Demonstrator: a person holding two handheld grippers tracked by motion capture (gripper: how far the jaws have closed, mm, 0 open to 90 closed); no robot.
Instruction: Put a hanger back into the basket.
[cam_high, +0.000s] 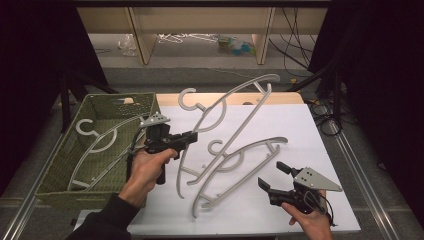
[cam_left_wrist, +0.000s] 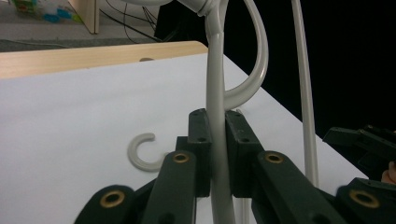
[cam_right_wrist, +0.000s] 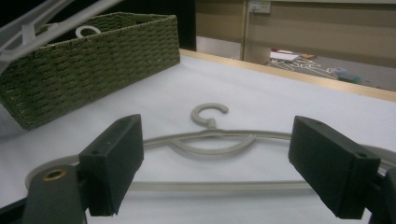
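The held hanger (cam_high: 227, 107) is clear of the white table (cam_high: 280, 125), tilted, its hook toward the far edge. The left gripper (cam_high: 192, 136) is clamped on one of its thin arms. The basket (cam_high: 52, 170), which already holds one hanger (cam_high: 95, 137), stands just left. A second hanger (cam_high: 240, 165) lies flat; the right gripper (cam_high: 270, 176) waits beside it, jaws wide, holding nothing. Recommendation: swing the load left slowly, keeping its long end off the lying hanger and above the basket rim.

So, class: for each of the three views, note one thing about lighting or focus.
High view: white table brightly lit, surroundings fall to black. Left gripper view: the near left tool is soft, clamped on a pale hanger against a dark backdrop. Right gripper view: the open right tool blurs; the woven basket is sharper.
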